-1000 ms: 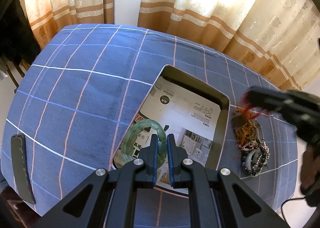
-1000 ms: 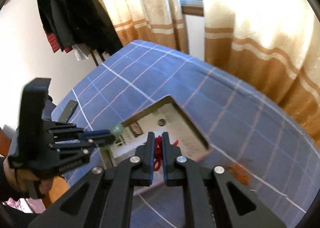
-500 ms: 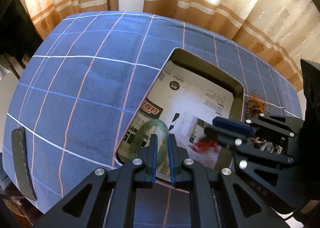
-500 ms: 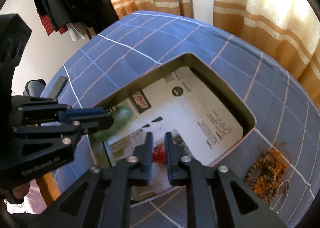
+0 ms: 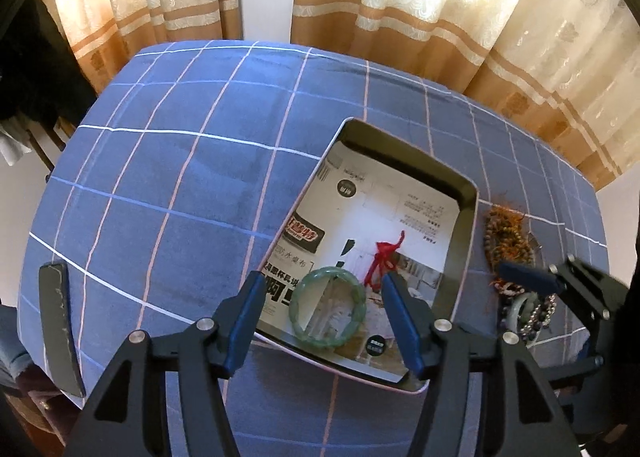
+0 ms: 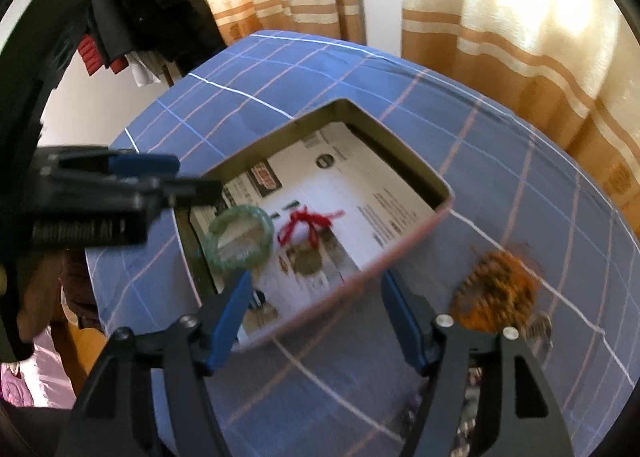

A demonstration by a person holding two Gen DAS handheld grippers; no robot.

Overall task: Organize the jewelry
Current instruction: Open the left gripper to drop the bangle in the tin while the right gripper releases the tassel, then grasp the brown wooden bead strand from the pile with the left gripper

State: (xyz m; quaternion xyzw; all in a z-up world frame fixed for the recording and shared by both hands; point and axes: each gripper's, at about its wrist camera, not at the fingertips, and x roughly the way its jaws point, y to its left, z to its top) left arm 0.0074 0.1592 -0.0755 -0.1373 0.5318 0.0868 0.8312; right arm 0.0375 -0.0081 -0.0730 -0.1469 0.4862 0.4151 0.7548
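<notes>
A green jade bangle (image 5: 328, 307) (image 6: 238, 239) lies flat on the printed paper lining a dark metal tray (image 5: 466, 217) (image 6: 400, 253). Beside it in the tray lies a red-corded pendant (image 5: 382, 257) (image 6: 306, 223). My left gripper (image 5: 323, 277) hovers over the bangle with its jaws opening, its pads clear of the ring. My right gripper (image 6: 316, 275) stands over the tray's near rim, jaws opening, with nothing pressed between them. Right of the tray, a strand of wooden beads with orange tassels (image 5: 506, 237) (image 6: 494, 293) lies on the cloth, with dark beaded bracelets (image 5: 532, 307) below it.
A blue checked cloth (image 5: 180, 177) covers the table. A flat black strip (image 5: 58, 321) lies at its left edge. Cream and tan curtains (image 5: 400, 17) hang behind the table. Dark clothes (image 6: 132, 5) hang at the far left.
Both grippers went from shut to wide open. The left let the bangle go into the tray, and the right let go of the red-corded pendant there and drew back towards the bead pile.
</notes>
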